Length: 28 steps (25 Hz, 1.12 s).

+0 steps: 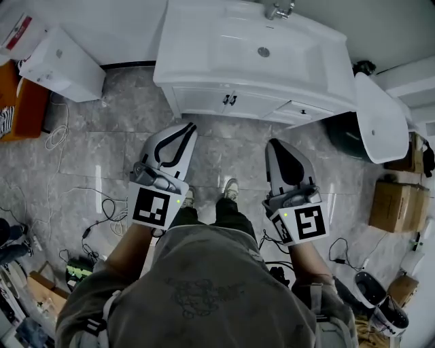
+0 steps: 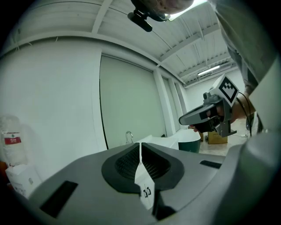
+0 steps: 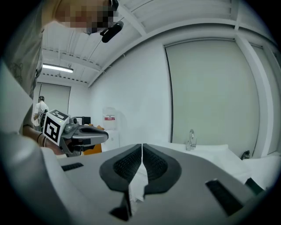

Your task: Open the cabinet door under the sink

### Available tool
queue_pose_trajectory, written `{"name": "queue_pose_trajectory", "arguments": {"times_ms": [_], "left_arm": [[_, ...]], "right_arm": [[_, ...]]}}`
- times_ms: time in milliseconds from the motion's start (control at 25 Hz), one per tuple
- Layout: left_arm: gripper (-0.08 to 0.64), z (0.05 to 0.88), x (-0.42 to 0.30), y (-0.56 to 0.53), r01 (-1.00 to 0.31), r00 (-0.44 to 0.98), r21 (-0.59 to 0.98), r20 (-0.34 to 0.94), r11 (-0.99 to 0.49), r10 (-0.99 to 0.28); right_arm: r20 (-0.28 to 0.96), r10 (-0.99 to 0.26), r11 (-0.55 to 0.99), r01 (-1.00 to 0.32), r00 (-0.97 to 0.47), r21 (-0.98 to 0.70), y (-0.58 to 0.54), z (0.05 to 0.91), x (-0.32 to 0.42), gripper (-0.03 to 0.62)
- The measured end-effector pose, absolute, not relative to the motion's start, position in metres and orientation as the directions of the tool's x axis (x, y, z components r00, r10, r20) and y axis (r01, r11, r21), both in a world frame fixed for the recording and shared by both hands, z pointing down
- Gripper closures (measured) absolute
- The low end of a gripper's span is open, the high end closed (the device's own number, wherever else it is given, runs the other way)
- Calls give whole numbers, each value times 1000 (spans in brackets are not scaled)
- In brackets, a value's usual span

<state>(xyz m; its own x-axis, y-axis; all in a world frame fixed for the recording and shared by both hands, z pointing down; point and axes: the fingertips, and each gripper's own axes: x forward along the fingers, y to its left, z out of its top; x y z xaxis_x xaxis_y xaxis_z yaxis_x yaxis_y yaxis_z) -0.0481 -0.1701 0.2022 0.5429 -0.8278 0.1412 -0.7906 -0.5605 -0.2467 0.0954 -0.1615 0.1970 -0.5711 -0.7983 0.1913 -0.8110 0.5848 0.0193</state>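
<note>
Head view, 9 to 10 o'clock: white box [image 1: 62,62] and an orange object [image 1: 20,109], the latter cut by the frame edge and not identifiable. At 8 o'clock, loose cables [image 1: 102,207] lie on the grey stone floor [image 1: 224,153].

Left tool [image 1: 188,126]: clenched, pads flush, nothing between them. Its own view is mostly filled by the tool body. Only the slit under the pads shows a sliver of white cabinet with two dark handles [image 2: 146,192].

12 o'clock: white sink [image 1: 299,51], faucet [image 1: 279,9] clipped by the top edge. The cabinet doors [image 1: 204,97] beneath it are closed. They are seen so steeply that only a narrow strip of each front shows, with the handles paired at the centre seam. Both tools sit well apart from the doors.

Right tool [image 1: 274,143]: clenched, empty. Its own view shows only a white patch below the pads, and the handles cannot be made out there.

Cabinet's right-end panel [image 1: 306,112]: cannot tell whether it stands ajar.

2 o'clock: dark green bin [image 1: 346,136], largely hidden under a white lid-like piece [image 1: 379,119]. 3 to 4 o'clock: cardboard boxes [image 1: 396,204], partly cut off.
</note>
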Motion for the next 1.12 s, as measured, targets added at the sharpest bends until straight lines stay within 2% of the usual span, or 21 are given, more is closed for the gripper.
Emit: {"name": "queue_pose_trajectory", "arguments": {"times_ms": [320, 560, 760, 800, 880, 1120], "left_arm": [[534, 236, -8, -221, -850, 442, -220, 199, -480, -875], [534, 266, 6, -252, -865, 444, -179, 163, -469, -881], [532, 313, 15, -276, -854, 456, -174, 204, -490, -866], [521, 324, 17, -281, -854, 455, -170, 214, -492, -864], [435, 348, 22, -290, -855, 455, -152, 241, -497, -857], [426, 416, 39, -317, -833, 485, -121, 313, -540, -817]], "right_arm": [[221, -758, 625, -781, -613, -22, -221, 236, 131, 561], [237, -763, 611, -791, -602, -42, -251, 275, 140, 561], [256, -763, 603, -796, -594, -53, -269, 316, 135, 561], [258, -763, 601, -798, -592, -54, -273, 324, 134, 561], [262, -766, 596, -802, -587, -52, -280, 341, 133, 562], [273, -795, 546, -835, -542, -68, -305, 395, 139, 561]]}}
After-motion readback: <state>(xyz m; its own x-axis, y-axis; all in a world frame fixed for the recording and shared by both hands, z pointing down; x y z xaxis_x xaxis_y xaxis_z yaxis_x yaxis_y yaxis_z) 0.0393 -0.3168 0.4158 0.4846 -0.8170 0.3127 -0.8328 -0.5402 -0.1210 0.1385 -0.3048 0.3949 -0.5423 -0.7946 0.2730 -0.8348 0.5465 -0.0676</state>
